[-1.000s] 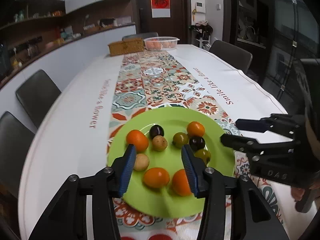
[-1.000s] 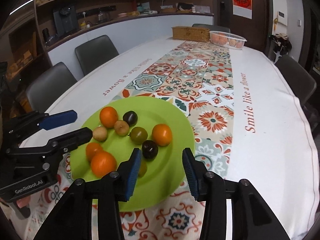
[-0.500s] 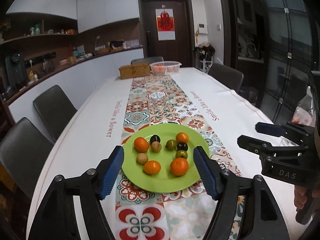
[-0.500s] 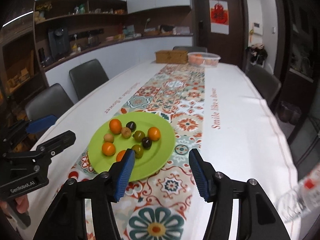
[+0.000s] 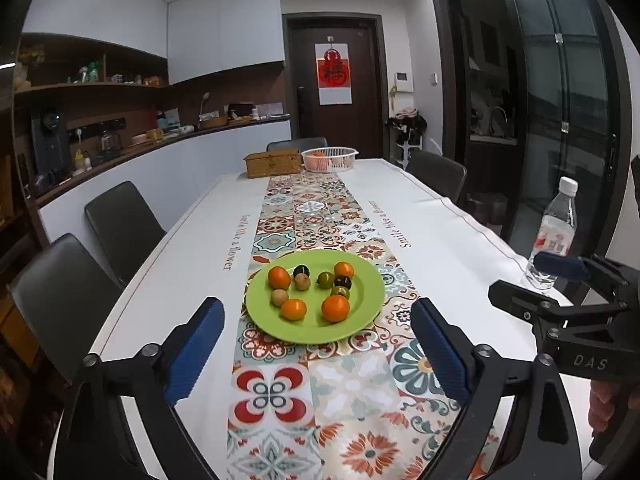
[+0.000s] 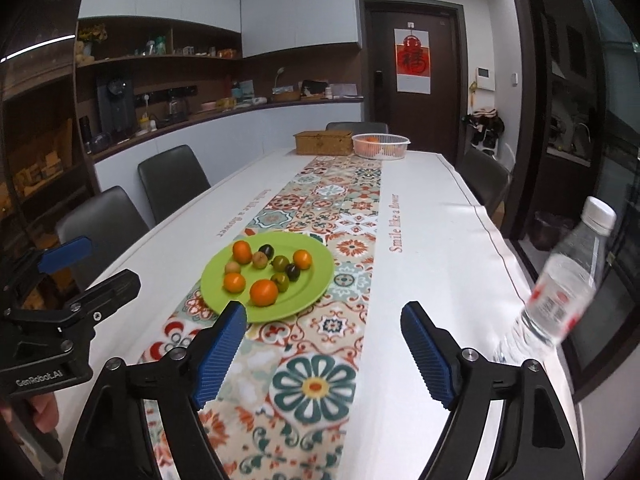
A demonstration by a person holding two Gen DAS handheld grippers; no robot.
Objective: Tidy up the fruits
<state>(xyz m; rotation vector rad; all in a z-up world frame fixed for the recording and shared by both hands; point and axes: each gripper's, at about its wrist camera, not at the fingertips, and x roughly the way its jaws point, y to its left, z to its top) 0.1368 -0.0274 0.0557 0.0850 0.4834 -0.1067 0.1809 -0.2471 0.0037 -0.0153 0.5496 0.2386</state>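
Note:
A green plate (image 5: 360,320) lies on the patterned table runner and holds several small fruits: orange ones (image 5: 335,308), dark ones (image 5: 301,271), green ones and brown ones. It also shows in the right wrist view (image 6: 316,292). My left gripper (image 5: 316,354) is open and empty, held back from the plate's near edge. My right gripper (image 6: 322,354) is open and empty, to the right of the plate and nearer me. Each gripper shows at the side of the other's view.
A clear water bottle (image 6: 560,292) stands at the table's right edge. A white basket with oranges (image 5: 329,159) and a wicker box (image 5: 273,163) sit at the far end. Dark chairs (image 5: 120,224) line both sides of the white tablecloth.
Both grippers have pulled back and up from the plate and opened wider. The fruits have not moved. The water bottle has come into view on the right.

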